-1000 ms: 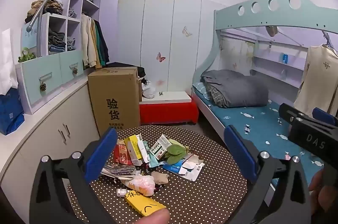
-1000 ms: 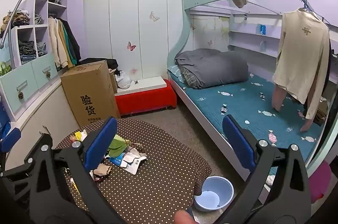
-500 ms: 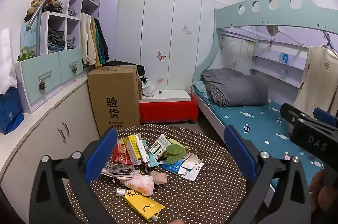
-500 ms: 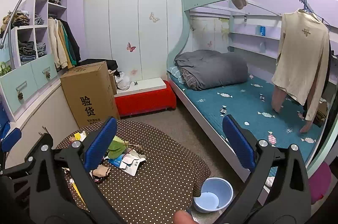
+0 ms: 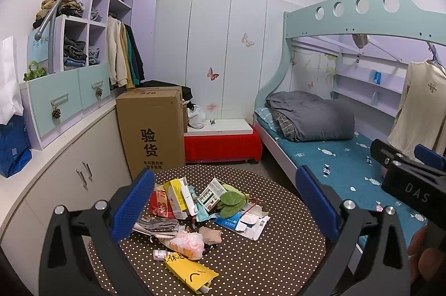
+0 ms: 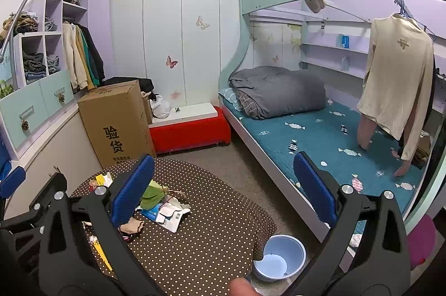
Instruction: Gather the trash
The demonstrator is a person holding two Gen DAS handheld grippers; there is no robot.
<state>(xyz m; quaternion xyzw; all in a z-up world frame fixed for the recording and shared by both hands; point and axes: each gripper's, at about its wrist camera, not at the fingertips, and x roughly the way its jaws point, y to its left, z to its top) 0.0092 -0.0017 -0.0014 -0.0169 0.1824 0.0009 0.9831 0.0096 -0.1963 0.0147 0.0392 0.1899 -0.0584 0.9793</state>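
Left gripper (image 5: 223, 198), blue-padded jaws spread, empty, hovers above trash heap (image 5: 200, 206) at far left edge of round brown polka-dot table (image 5: 278, 254). Right gripper (image 6: 223, 190) likewise spread, empty. Pale blue plastic bin (image 6: 278, 257) waits on floor beside table's right edge, likely destination. Collection not yet begun.

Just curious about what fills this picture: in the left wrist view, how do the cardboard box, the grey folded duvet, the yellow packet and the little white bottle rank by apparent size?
1. Cardboard box
2. Grey duvet
3. Yellow packet, though being nearest flatters it
4. White bottle
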